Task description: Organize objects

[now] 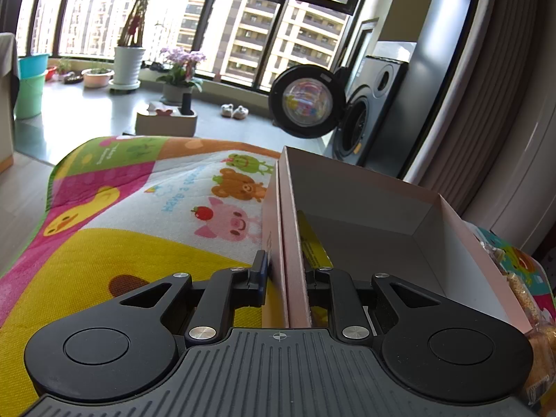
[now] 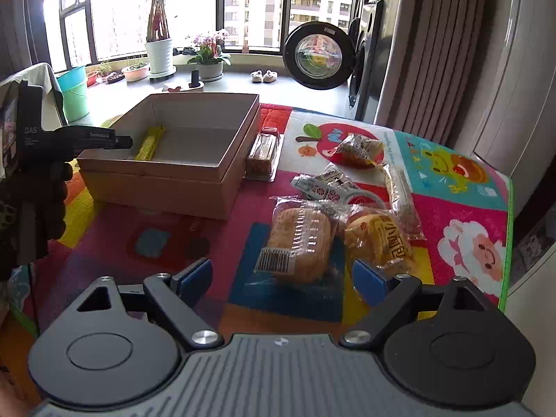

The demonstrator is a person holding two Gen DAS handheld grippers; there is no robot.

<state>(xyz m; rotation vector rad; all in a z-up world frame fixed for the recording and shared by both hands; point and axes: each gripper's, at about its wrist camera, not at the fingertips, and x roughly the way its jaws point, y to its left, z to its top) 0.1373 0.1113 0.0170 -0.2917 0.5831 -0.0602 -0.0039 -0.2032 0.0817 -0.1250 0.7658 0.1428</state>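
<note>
An open cardboard box stands on the colourful play mat and holds a yellow packet. My left gripper is shut on the box's near side wall, one finger outside and one inside; the yellow packet lies just past it. The right wrist view shows this left gripper from the side at the box's left edge. My right gripper is open, low over a wrapped bread loaf, with a yellow-labelled bun beside it.
More wrapped snacks lie to the right of the box, and a clear-wrapped cake rests against its right wall. A gloved hand holds the left gripper. A washing machine with an open door stands behind, with curtains at the right.
</note>
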